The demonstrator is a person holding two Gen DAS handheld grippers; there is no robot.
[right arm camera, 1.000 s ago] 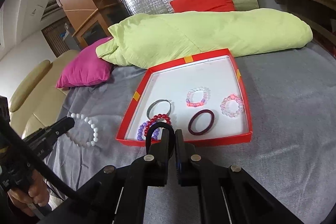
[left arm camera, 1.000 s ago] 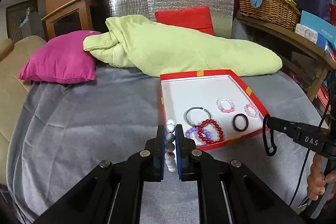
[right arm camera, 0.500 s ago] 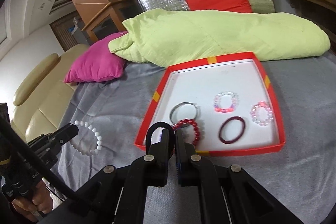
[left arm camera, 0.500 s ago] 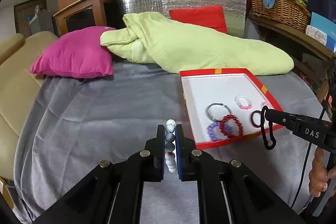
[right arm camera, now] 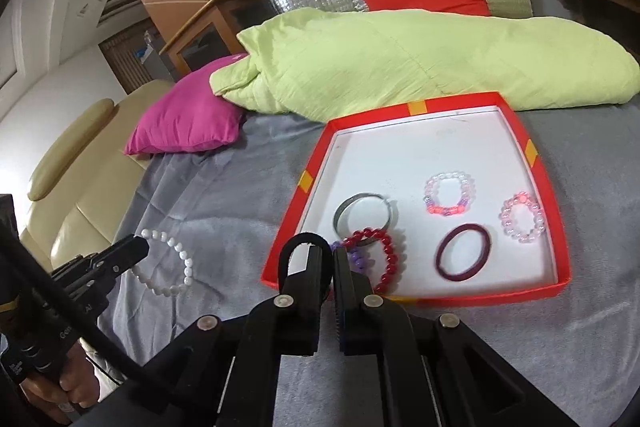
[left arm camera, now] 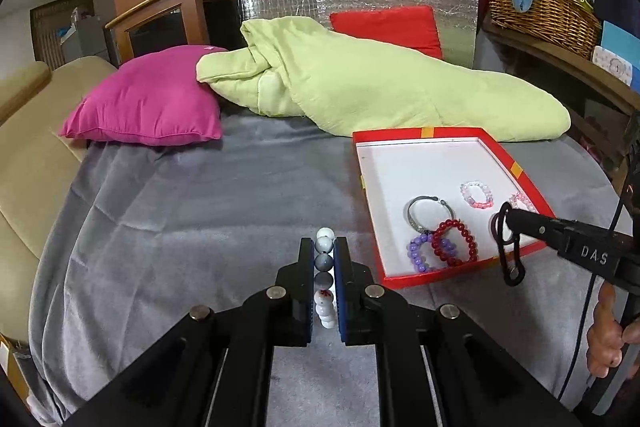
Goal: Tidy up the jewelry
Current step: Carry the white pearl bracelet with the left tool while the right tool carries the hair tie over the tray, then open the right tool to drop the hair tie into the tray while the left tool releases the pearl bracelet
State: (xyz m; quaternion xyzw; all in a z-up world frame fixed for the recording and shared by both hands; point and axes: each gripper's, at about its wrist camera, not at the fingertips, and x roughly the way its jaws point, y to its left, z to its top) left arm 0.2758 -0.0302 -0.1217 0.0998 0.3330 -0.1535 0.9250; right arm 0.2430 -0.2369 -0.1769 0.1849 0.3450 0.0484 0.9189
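With the left gripper (left arm camera: 324, 259) clamped on the white bead bracelet (right arm camera: 168, 263) at lower left and the right gripper (right arm camera: 328, 259) pinching a black hair tie (left arm camera: 508, 247), each should release low over bare floor of the red tray (right arm camera: 516, 107) at center right.

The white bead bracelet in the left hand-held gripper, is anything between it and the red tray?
Nothing visible: only bare grey blanket lies between the white bead bracelet and the red tray.
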